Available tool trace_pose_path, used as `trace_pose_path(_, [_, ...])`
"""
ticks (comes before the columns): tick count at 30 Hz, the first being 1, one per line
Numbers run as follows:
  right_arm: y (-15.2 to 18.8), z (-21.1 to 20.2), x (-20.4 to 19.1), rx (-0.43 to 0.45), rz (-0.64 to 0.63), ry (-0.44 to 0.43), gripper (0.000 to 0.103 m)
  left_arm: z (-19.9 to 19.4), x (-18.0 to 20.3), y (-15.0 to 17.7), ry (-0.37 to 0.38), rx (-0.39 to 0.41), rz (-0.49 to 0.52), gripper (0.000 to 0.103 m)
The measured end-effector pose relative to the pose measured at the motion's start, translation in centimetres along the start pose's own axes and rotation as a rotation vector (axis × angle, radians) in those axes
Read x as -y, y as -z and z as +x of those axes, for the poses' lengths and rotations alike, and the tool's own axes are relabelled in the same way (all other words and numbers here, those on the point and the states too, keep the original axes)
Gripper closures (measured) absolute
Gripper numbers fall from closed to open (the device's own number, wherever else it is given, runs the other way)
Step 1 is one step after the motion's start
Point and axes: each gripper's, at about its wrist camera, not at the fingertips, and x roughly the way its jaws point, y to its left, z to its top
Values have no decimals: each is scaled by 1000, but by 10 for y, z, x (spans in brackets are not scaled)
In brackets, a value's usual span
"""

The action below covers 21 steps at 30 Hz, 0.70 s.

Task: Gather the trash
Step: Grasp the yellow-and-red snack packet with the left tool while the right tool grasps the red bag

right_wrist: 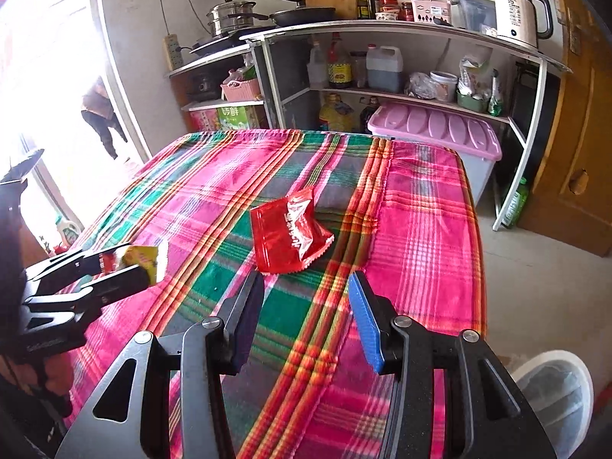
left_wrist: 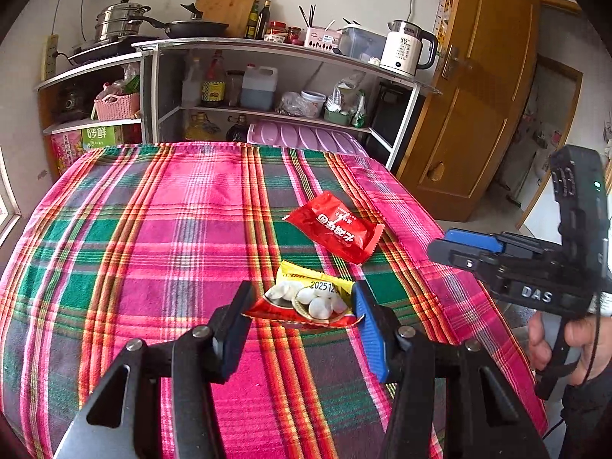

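Worktop [left_wrist: 153,229] under pink-green plaid cloth, open shelving [right_wrist: 401,91] against white wall, wooden door [left_wrist: 478,95] at right, bright window [right_wrist: 46,57] at left, grey floor [right_wrist: 535,267].

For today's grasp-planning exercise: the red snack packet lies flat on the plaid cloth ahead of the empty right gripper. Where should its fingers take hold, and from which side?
Take the red snack packet by its near crimped, serrated edge, coming from the camera's side at a downward slant. It lies flat on the plaid cloth, so the thin edge, slightly lifted and facing the right gripper, probably gives the open fingers the best purchase.
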Motion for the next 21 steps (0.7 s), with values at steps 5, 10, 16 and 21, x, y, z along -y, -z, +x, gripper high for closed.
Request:
trace_pose_path(5, [-20, 39, 7, -48, 1, 3, 56, -6, -11, 2, -6, 24, -12, 49])
trace_pose_path(10, [-32, 76, 17, -96, 26, 0, 56, -4, -22, 7, -1, 23, -41, 49])
trace_pose_path(16, [-39, 96, 19, -122, 42, 1, 56, 5, -30, 11, -3, 5, -60, 49])
trace_pose_path(21, [-36, 95, 6, -124, -7, 33, 78, 8, -30, 13, 0, -4, -61, 49])
